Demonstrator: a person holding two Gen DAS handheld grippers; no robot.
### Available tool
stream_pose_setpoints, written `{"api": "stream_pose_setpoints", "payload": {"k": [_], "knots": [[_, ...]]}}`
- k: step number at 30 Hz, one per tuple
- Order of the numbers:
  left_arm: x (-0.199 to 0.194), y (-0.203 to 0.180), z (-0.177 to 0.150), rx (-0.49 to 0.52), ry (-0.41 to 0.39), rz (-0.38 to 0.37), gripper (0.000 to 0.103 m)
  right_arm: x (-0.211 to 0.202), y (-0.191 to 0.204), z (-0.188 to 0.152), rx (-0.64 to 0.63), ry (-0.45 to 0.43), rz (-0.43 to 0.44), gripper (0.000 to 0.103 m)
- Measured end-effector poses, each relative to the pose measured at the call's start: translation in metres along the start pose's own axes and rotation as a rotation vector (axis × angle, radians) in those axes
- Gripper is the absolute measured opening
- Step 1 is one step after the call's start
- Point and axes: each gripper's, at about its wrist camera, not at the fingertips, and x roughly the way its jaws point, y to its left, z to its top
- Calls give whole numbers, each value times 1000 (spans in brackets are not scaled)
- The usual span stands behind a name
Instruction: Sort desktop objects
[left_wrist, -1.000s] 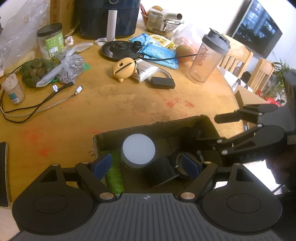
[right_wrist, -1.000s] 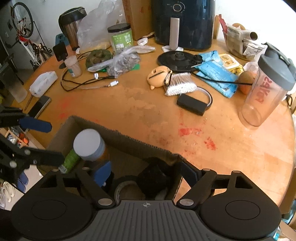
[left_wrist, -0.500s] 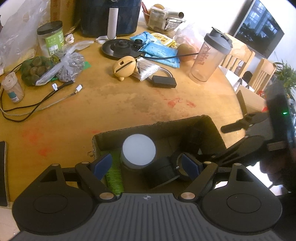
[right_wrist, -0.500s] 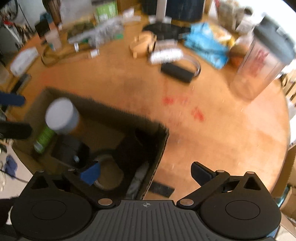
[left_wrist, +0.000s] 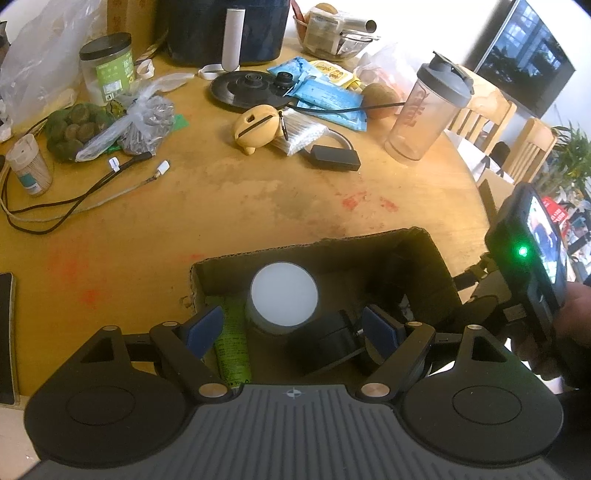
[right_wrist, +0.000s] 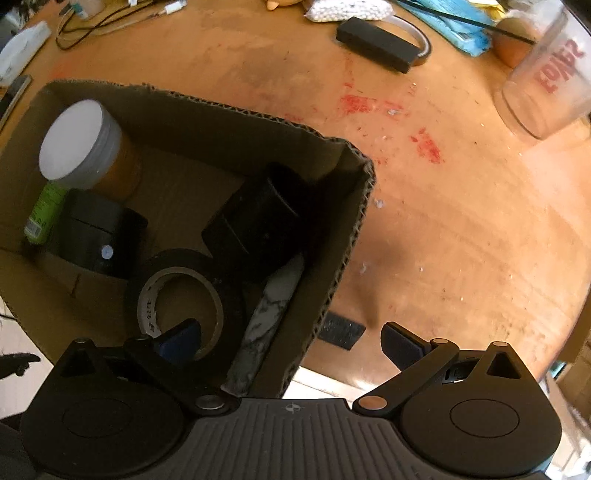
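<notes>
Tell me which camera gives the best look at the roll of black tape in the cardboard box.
The right wrist view. It looks down into the cardboard box, showing the whole black tape roll lying flat, ring and core visible, apart from where a tool finger crosses it. In the left wrist view the roll cannot be made out behind that tool's finger.

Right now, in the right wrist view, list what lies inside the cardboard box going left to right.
Green tube → white-lidded jar → black cylinder → roll of black tape → marbled stick, leaning against the box's right wall.
</notes>
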Motion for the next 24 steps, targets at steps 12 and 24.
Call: {"api": "stream_pose_setpoints", "payload": {"k": [12, 24], "knots": [[1, 3, 4, -8, -1, 5, 83, -55, -26, -10, 79, -212, -28, 103], [3, 2, 6, -3, 6, 4, 83, -21, -28, 4, 106, -148, -50, 101]]}}
